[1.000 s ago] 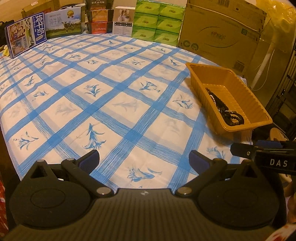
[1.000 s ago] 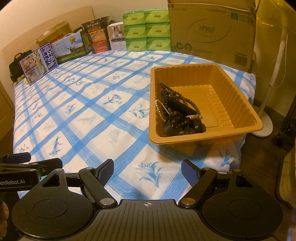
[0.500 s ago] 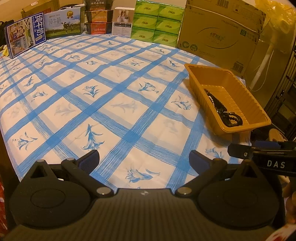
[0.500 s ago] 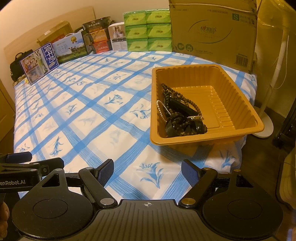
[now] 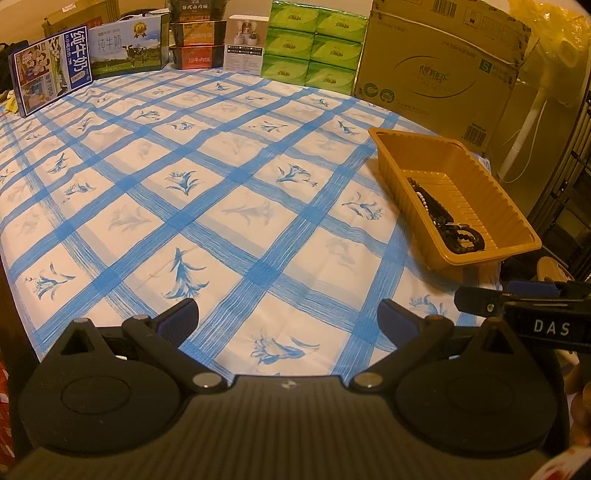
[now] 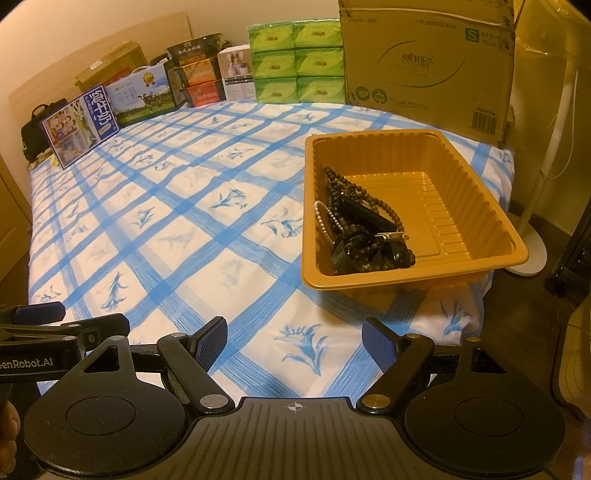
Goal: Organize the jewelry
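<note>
Pulled back slightly since a second ago: tray [image 5: 491, 206] now smaller and farther off in the left wrist view, a touch farther and higher in the right wrist view; jewelry unmoved inside it.

Far left along the back edge of the bed [image 5: 229, 192]: upright milk cartons [image 5: 51, 79], then stacked dark and red boxes [image 5: 197, 35], a white box [image 5: 245, 46], green tissue packs [image 5: 316, 48], and a big cardboard box [image 5: 439, 70] at the right end. Blue-and-white checked sheet with flower prints across the whole bed.

Left gripper [image 5: 288, 317] low over the near edge of the bed, fingers [image 5: 181, 319] spread wide, holding nothing. Tray well ahead and to the right of those fingers, near the bed's right edge. Dark beads [image 5: 447, 225] bunched against the tray's near left wall.

Right gripper [image 6: 295, 338] also low over the near edge, fingers [image 6: 212, 341] spread wide, empty. Tray [image 6: 476, 206] ahead and a little right of the gap between these fingers, well apart from the tips, its near right corner overhanging the edge of the bed [image 6: 184, 221]. Jewelry [image 6: 362, 230] heaped in the tray's left half: strands of dark beads, a pale pearl strand [image 6: 321, 219] along the left wall, a dark strap or band across them; rest of the tray floor bare. Left gripper's side arm visible at the far left of this view. Fan stand [image 6: 532, 236] on the floor beyond the bed at right.
</note>
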`<state>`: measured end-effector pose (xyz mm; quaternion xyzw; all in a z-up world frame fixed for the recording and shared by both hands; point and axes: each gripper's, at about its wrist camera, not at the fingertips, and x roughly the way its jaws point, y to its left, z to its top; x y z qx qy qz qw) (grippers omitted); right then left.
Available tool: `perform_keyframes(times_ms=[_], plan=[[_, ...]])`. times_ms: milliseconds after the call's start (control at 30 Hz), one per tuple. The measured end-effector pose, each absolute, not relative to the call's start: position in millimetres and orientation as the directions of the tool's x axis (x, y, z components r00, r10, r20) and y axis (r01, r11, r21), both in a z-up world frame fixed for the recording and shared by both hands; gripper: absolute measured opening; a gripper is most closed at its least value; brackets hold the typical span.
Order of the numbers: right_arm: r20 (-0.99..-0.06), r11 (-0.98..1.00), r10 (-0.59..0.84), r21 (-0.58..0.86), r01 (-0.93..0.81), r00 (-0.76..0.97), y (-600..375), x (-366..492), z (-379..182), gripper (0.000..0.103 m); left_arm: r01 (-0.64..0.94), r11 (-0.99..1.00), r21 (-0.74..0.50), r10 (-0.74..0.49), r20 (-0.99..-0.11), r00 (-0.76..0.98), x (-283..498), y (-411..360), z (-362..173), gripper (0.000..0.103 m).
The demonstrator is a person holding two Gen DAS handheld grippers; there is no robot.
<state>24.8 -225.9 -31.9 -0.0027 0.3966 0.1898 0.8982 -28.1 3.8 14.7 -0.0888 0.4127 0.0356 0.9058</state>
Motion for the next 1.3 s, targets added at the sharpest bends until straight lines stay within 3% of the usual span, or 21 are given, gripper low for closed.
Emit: perform_keyframes(times_ms=[1300], plan=[[-0.712, 0.928, 0.338, 0.144, -0.344, 0.616, -225.7, 27.9, -29.1, 0.080, -0.147, 0.982, -0.119, 0.007, -0.755, 0.655, -25.7, 5.5, 13.3, 0.102]])
